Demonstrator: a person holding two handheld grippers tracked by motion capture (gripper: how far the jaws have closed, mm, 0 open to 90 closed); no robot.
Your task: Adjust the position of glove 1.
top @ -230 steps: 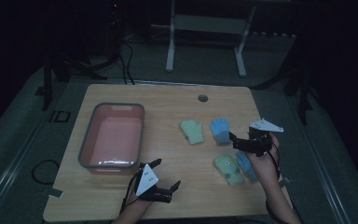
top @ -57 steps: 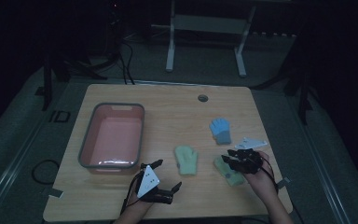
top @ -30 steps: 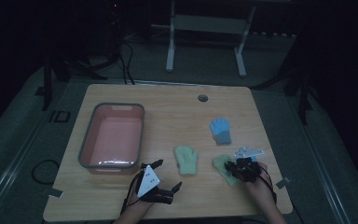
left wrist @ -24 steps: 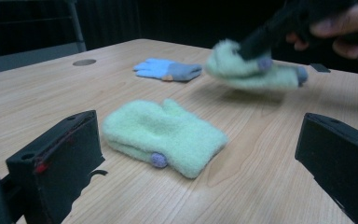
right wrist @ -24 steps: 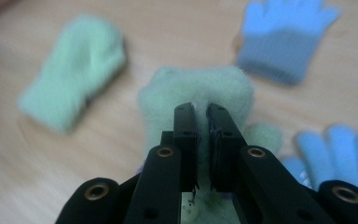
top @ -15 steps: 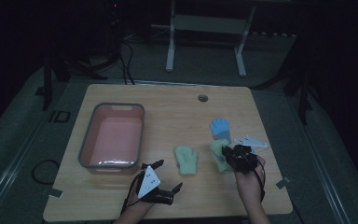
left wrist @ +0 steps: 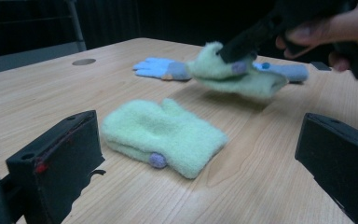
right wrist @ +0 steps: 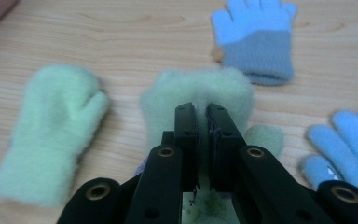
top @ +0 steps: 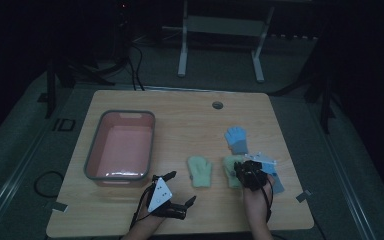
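A green mitten lies flat on the wooden table. My right gripper is shut on a second green mitten, which hangs just above the table to the right of the first. A blue glove lies farther back. Another blue glove rests beside my right hand. My left gripper is open near the front edge, its jaws wide apart and pointed at the flat mitten, with nothing held.
A pink basin stands on the left half of the table. A small round hole marks the table's far middle. Dark floor, cables and a metal stand surround the table.
My right gripper has moved left and a little up, carrying the second green mitten closer to the first. The left gripper has stayed put.
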